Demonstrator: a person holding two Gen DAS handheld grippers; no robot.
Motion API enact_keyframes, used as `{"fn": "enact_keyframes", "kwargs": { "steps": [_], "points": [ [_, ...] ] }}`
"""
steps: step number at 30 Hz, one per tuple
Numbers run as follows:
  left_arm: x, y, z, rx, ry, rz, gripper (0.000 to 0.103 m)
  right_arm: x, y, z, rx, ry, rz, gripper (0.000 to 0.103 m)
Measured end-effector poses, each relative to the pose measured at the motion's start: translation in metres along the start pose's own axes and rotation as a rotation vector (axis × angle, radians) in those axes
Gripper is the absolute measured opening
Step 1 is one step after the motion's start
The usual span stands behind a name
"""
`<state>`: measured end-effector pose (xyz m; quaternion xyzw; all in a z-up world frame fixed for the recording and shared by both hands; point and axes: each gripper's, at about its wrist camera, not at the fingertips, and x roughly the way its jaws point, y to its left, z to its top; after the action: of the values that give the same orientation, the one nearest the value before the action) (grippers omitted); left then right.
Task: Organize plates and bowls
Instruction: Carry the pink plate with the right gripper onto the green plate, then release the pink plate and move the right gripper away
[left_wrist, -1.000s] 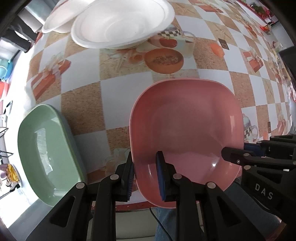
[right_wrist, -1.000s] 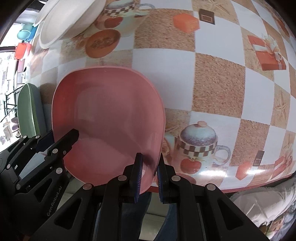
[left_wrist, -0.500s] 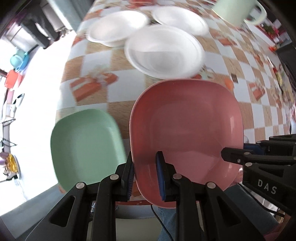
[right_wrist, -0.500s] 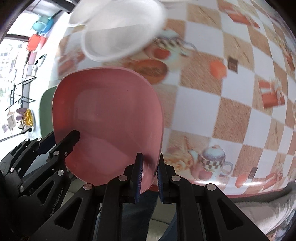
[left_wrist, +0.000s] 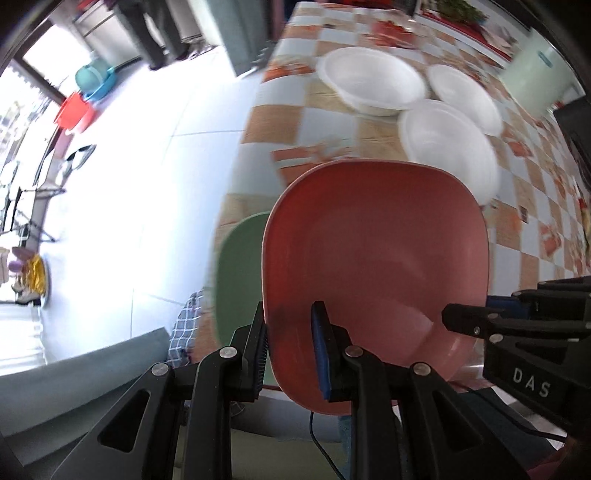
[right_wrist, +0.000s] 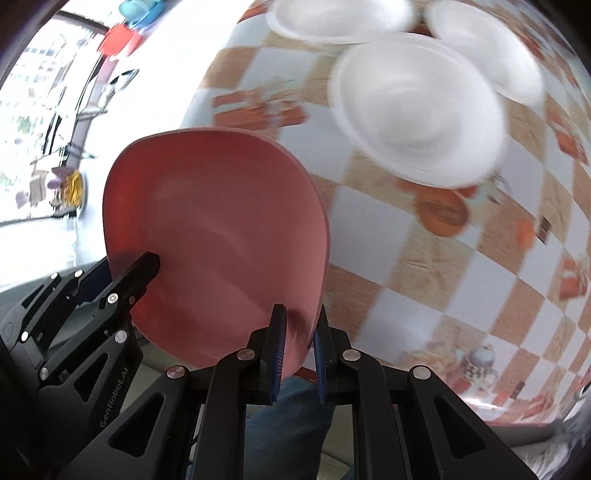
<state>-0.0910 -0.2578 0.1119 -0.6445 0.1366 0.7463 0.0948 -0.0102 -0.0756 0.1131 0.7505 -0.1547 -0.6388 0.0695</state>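
Observation:
A pink squarish plate (left_wrist: 373, 258) hangs in the air, held by both grippers. My left gripper (left_wrist: 290, 339) is shut on its near left rim, and my right gripper (right_wrist: 298, 341) is shut on its near right rim. In the right wrist view the same pink plate (right_wrist: 214, 243) fills the lower left, with the left gripper's fingers (right_wrist: 142, 267) on its far edge. A green plate (left_wrist: 240, 280) lies on the table edge, mostly hidden under the pink one. Three white bowls (left_wrist: 447, 147) sit farther back on the table.
The checkered tablecloth (left_wrist: 524, 206) runs back and to the right. A pale green mug (left_wrist: 535, 85) stands at the far right. Bright floor (left_wrist: 147, 184) lies left of the table, with red and blue tubs (left_wrist: 81, 99) and a person's legs (left_wrist: 147, 33) far off.
Both grippers lifted the pink plate off the table and carried it left, so it now overlaps the green plate. The white bowls look smaller and farther away.

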Motion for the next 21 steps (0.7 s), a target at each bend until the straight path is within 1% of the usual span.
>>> {"fn": "enact_keyframes", "kwargs": {
  "steps": [1, 5, 12, 18, 19, 21],
  "points": [
    [0.002, 0.009, -0.001, -0.013, 0.004, 0.009, 0.024, 0.001, 0.004, 0.007, -0.009, 0.008, 0.004, 0.017],
    [0.009, 0.029, -0.003, -0.034, 0.021, 0.027, 0.024, 0.018, 0.022, 0.013, -0.032, 0.035, 0.012, 0.017],
    [0.026, 0.044, -0.002, -0.051, 0.050, 0.029, 0.024, 0.039, 0.039, 0.032, -0.023, 0.068, 0.007, 0.017],
    [0.035, 0.045, -0.002, -0.056, 0.061, 0.022, 0.024, 0.049, 0.044, 0.042, -0.004, 0.082, 0.013, 0.017],
    [0.037, 0.045, -0.002, -0.055, 0.062, 0.022, 0.024, 0.039, 0.026, 0.031, 0.000, 0.081, 0.019, 0.017],
    [0.039, 0.045, -0.003, -0.058, 0.061, 0.025, 0.024, 0.034, 0.019, 0.026, 0.000, 0.077, 0.022, 0.017]
  ]
}}
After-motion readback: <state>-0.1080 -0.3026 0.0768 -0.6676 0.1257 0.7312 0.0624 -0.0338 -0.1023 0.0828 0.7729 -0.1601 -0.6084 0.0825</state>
